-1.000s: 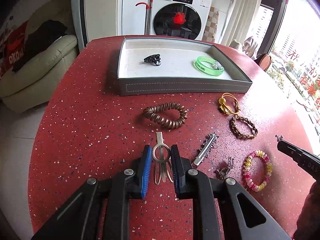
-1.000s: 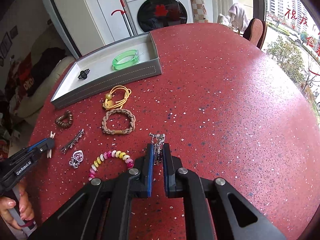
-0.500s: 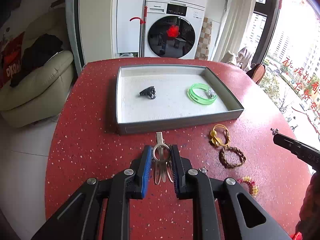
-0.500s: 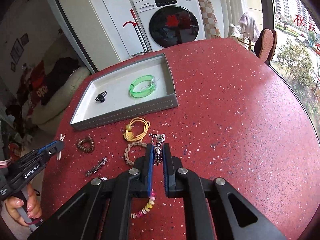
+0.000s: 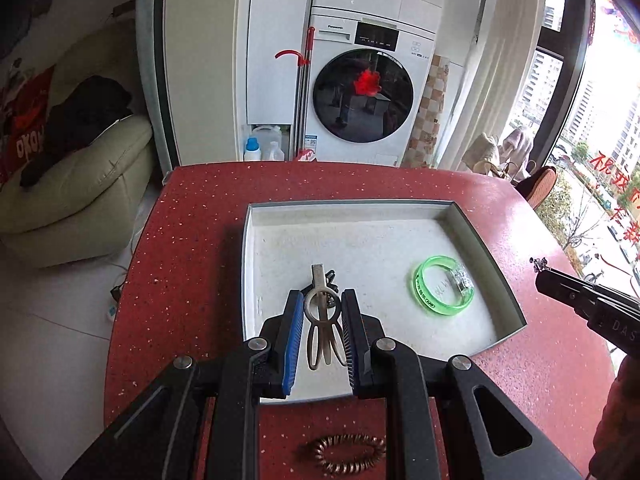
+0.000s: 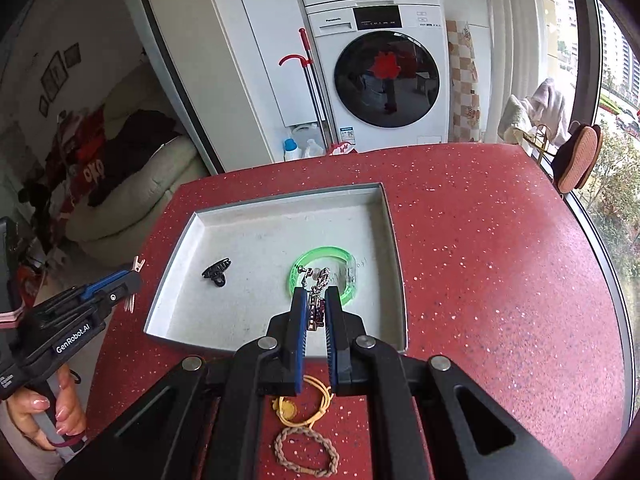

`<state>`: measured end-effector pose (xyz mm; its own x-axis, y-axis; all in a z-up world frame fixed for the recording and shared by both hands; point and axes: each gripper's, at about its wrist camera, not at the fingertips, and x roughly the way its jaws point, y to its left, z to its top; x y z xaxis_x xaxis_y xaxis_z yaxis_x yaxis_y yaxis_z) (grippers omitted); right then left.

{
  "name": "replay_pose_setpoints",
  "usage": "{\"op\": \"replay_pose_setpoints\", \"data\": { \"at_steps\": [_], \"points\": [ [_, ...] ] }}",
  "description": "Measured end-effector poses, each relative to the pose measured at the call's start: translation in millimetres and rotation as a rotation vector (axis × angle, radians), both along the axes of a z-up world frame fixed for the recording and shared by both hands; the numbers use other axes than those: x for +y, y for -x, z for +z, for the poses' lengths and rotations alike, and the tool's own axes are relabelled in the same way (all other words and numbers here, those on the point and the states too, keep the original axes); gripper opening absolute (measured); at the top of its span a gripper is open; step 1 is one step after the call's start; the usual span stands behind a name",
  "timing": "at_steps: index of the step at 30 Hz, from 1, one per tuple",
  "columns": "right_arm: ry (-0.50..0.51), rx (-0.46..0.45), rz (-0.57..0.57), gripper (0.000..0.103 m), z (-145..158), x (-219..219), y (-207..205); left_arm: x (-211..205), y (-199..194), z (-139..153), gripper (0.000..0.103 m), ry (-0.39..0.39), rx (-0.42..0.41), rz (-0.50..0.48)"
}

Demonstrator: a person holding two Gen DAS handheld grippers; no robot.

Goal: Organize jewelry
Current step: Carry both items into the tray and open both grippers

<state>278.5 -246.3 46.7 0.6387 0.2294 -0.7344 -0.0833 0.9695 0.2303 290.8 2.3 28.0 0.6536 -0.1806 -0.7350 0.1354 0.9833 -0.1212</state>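
Two grippers hover above the grey tray (image 5: 504, 288) on the red table (image 6: 500, 264), each carrying one piece. Left gripper (image 5: 320, 320): jaws closed on a silver hair clip (image 5: 322, 312), held above the tray's near left part. Right gripper (image 6: 316, 312): jaws pinched nearly together on a small dangling metal ornament (image 6: 318, 292), held over the green bangle (image 6: 344, 276). Already lying in the tray are the green bangle and a black claw clip (image 6: 217, 273). Still on the table, outside the tray, are a brown spiral hair tie (image 5: 346, 456), a yellow cord tie (image 6: 308, 404) and a braided bracelet (image 6: 306, 452); other pieces may lie out of view. Judged from this layout, the sorting is partly done: two items placed, two about to be released, at least three left to collect.
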Motion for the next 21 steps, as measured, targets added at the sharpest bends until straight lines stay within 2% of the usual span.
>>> {"op": "replay_pose_setpoints", "data": {
  "at_steps": [8, 14, 21],
  "points": [
    [0.000, 0.091, -0.003, 0.010, -43.5, 12.9, -55.9, -12.0, -33.4, -41.6, 0.038, -0.038, 0.075, -0.001],
    [0.027, 0.144, -0.004, 0.010, -75.1, 19.8, -69.1, -26.7, -41.0, -69.3, 0.038, -0.089, 0.118, -0.024],
    [0.062, 0.167, 0.004, 0.009, -95.2, 26.9, -70.7, -34.3, -41.8, -79.9, 0.038, -0.155, 0.119, -0.032]
  ]
}}
